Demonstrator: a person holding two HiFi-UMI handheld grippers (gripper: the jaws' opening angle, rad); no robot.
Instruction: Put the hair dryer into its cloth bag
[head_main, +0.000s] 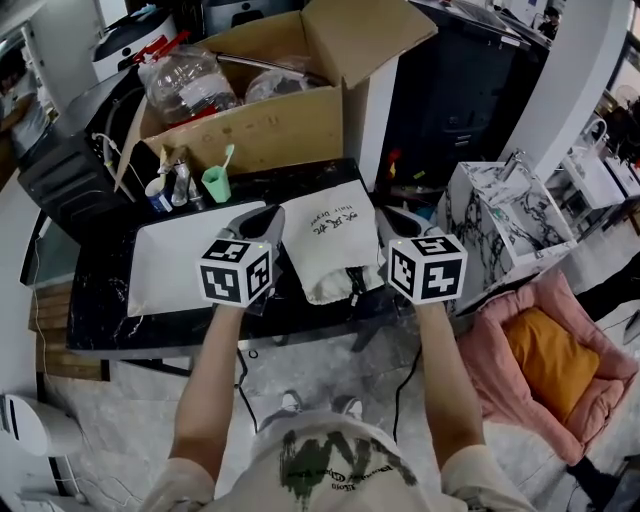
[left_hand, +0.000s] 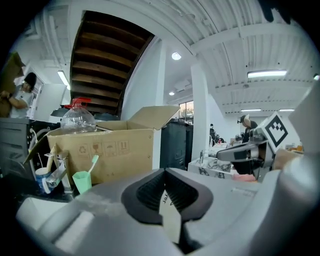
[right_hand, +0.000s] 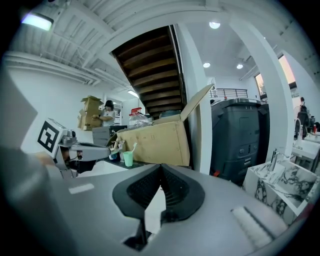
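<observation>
A cream cloth bag (head_main: 325, 245) with print lies on the black marble table (head_main: 110, 320), between my two grippers. A dark part, probably the hair dryer (head_main: 354, 281), shows at the bag's near end; the rest is hidden inside. My left gripper (head_main: 272, 228) is at the bag's left edge and is shut on the cloth. In the left gripper view, printed fabric (left_hand: 167, 210) is pinched between the left gripper's (left_hand: 165, 172) pads. My right gripper (head_main: 388, 225) is shut on the bag's right edge. White cloth (right_hand: 154, 205) sits between the right gripper's (right_hand: 161, 167) pads.
An open cardboard box (head_main: 270, 120) with a plastic bottle (head_main: 185, 80) stands behind the bag. A green cup with a toothbrush (head_main: 216, 183) and a white mat (head_main: 180, 255) are to the left. A marbled white box (head_main: 500, 225) and a pink cushion bed (head_main: 545, 365) are on the right.
</observation>
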